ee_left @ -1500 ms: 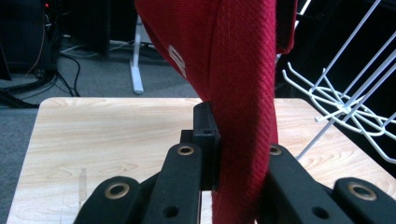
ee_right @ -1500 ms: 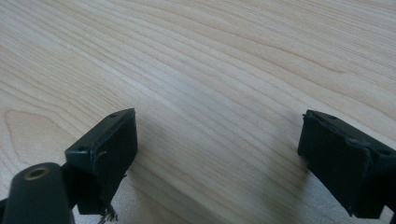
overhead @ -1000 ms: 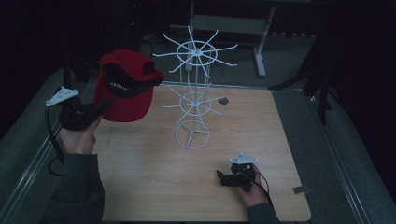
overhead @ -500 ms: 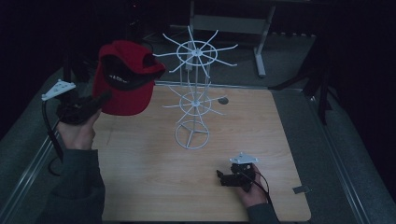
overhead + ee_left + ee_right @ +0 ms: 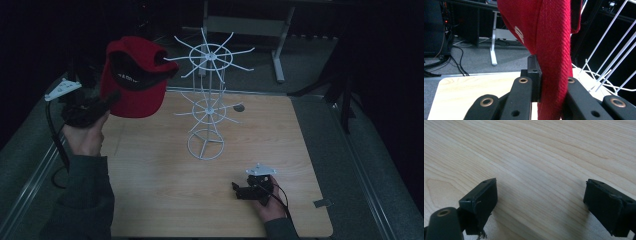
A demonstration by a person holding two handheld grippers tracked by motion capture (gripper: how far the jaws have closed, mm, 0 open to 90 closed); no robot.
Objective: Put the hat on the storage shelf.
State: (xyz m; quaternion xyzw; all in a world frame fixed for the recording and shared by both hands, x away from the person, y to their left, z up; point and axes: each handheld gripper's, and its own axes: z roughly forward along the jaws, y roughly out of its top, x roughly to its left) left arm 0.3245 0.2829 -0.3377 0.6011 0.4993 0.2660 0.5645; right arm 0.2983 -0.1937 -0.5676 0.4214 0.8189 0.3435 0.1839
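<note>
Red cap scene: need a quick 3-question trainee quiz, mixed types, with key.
1. True or false: the left gripper has its jaws shut on the red cap.
2. Where does the right gripper sit? A) low over the wooden table, jaws open and empty B) hooked on the white wire rack C) gripping the cap's brim
3. Fill in: the cap is held up beside the rack's ____ tier of spokes.

Key: 1 true; 2 A; 3 upper.
</note>
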